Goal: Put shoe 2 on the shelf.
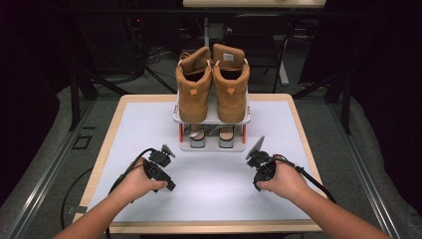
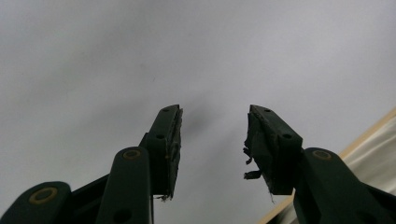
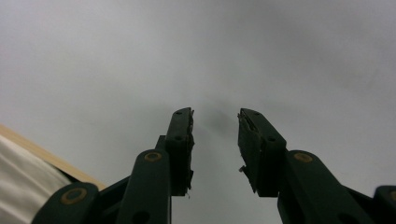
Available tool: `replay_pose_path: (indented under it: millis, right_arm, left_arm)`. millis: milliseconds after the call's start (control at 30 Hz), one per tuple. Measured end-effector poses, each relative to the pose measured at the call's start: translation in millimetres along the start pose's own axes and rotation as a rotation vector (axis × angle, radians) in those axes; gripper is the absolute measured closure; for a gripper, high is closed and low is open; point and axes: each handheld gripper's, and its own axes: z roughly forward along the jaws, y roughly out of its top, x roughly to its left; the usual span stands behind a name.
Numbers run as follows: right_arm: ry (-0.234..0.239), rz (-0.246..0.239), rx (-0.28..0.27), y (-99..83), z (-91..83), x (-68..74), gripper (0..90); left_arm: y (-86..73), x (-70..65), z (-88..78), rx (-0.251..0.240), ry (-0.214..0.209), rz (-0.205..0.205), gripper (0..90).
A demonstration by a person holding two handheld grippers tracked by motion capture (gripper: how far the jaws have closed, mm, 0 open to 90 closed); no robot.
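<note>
Beyond both grippers, the boots (image 1: 213, 84) stand side by side atop the shoe rack (image 1: 212, 130), toes toward the person; left gripper (image 1: 171, 185) and right gripper (image 1: 256, 186) hover agape, empty, about equally near.

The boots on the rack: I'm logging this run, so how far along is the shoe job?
Looks done: both tan boots stand side by side on the shoe rack's top shelf, another pair below. In hand: nothing; the left gripper and right gripper hang open and empty over the white table. Left: nothing loose is visible on the table.
</note>
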Motion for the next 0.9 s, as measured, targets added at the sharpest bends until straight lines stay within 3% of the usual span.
replay_pose_path:
  millis: [133, 200, 233, 300, 333, 567, 700, 833, 900]
  right_arm:
    - [0.006, -0.020, -0.015, -5.5, 5.3, 7.2, 65.3]
    - [0.009, -0.023, -0.031, -7.1, 4.8, 10.3, 64.6]
    - [0.039, -0.011, -0.029, -7.7, 4.5, 9.5, 63.9]
    - [0.055, -0.008, -0.039, -10.2, 6.2, 8.5, 64.4]
    - [0.035, -0.015, -0.040, -11.0, 5.1, 7.9, 64.5]
    - [0.054, 0.008, -0.151, -21.4, 5.5, 5.9, 64.5]
    - [-0.005, -0.009, -0.194, -28.3, 9.7, 7.5, 65.0]
    - [0.084, 0.028, -0.242, -33.7, 13.7, 3.8, 64.5]
    - [0.076, 0.047, -0.244, -36.4, 17.2, 1.4, 64.8]
  left_arm:
    - [-6.0, -0.2, 10.2, -0.017, 0.001, -0.004, 54.8]
    - [-8.0, 1.1, 11.8, -0.048, 0.001, -0.011, 54.7]
    - [-8.9, 1.8, 12.2, -0.068, -0.005, -0.018, 54.7]
    - [-11.0, 3.4, 12.7, -0.095, -0.010, -0.031, 54.6]
    - [-12.1, 4.5, 13.0, -0.111, -0.012, -0.031, 54.6]
    - [-21.5, 3.8, 13.4, -0.191, -0.041, -0.051, 54.5]
    - [-26.0, 1.5, 11.8, -0.215, -0.033, -0.035, 54.4]
    - [-30.3, 0.3, 10.5, -0.234, -0.022, -0.028, 54.3]
    - [-32.0, -0.3, 9.9, -0.244, -0.025, -0.025, 54.3]
